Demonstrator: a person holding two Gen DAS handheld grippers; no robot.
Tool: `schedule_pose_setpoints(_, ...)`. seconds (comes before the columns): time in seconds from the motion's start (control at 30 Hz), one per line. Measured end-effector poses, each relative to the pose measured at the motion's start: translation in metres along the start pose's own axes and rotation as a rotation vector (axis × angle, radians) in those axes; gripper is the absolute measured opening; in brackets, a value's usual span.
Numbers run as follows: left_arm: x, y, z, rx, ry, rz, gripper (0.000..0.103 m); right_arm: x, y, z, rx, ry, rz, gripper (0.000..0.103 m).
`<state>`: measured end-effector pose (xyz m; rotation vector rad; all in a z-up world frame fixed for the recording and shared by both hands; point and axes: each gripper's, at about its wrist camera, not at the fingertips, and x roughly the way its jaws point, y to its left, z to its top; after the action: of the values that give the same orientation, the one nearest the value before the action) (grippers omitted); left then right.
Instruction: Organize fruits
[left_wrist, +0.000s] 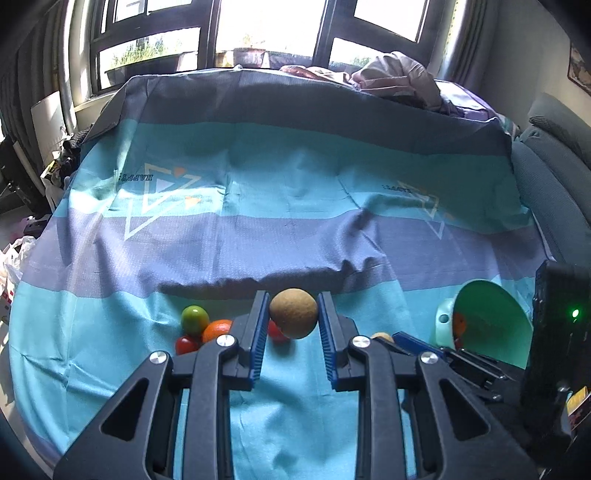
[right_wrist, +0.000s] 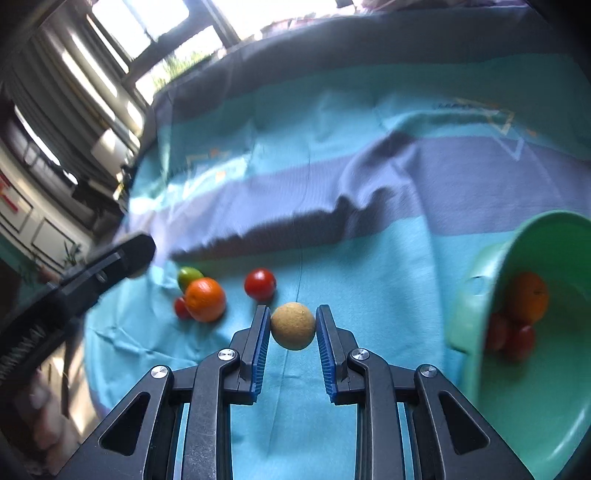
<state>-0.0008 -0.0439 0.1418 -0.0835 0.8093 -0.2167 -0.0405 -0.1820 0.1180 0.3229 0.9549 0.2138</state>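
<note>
In the left wrist view my left gripper (left_wrist: 293, 300) is shut on a round brown fruit (left_wrist: 293, 317), lifted above the cloth. The right wrist view shows my right gripper (right_wrist: 293, 310) shut on a second round brown fruit (right_wrist: 293, 329). On the cloth lie a green fruit (left_wrist: 194, 318), an orange (left_wrist: 216, 329) and two red tomatoes (left_wrist: 185, 344), just left of and beyond both grippers. A green bowl (right_wrist: 476, 306) on its side at the right holds an orange (right_wrist: 528, 297) and red tomatoes (right_wrist: 517, 341). The left gripper's black arm (right_wrist: 110, 266) enters from the left.
A blue, teal and purple striped cloth (left_wrist: 295, 192) covers the surface. A grey chair (left_wrist: 554, 166) stands at the right edge. A pile of fabric (left_wrist: 399, 74) lies at the far side under the window. The right gripper's black body with a green light (left_wrist: 557, 332) is close on the right.
</note>
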Motion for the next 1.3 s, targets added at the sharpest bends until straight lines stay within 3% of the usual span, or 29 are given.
schedule_pose_setpoints(0.1,-0.009,-0.02,-0.002,0.02,-0.022,-0.047,0.026,-0.036,-0.018,0.0,0.041,-0.089,0.008,0.026)
schedule_pose_setpoints(0.3,-0.004,-0.071,-0.016,0.077,0.007,-0.167,0.026,-0.078,-0.064,-0.005,0.149,-0.181,-0.096,0.026)
schedule_pose_setpoints(0.57,0.027,-0.137,-0.04,0.174,0.103,-0.308,0.026,-0.095,-0.113,-0.013,0.27,-0.196,-0.166,0.026)
schedule_pose_setpoints(0.77,0.042,-0.156,-0.05,0.198,0.157,-0.373,0.026,-0.097,-0.128,-0.016,0.314,-0.182,-0.202,0.026)
schedule_pose_setpoints(0.87,0.04,-0.158,-0.054,0.226,0.159,-0.397,0.033,-0.097,-0.131,-0.017,0.321,-0.175,-0.214,0.027)
schedule_pose_setpoints(0.97,0.035,-0.151,-0.054,0.237,0.145,-0.38,0.039,-0.098,-0.129,-0.016,0.313,-0.176,-0.218,0.028)
schedule_pose_setpoints(1.13,0.022,-0.106,-0.043,0.161,0.11,-0.321,0.042,-0.099,-0.123,-0.015,0.297,-0.194,-0.212,0.039)
schedule_pose_setpoints(1.3,0.01,-0.034,-0.032,0.026,0.051,-0.148,0.045,-0.097,-0.107,-0.011,0.256,-0.216,-0.191,0.039)
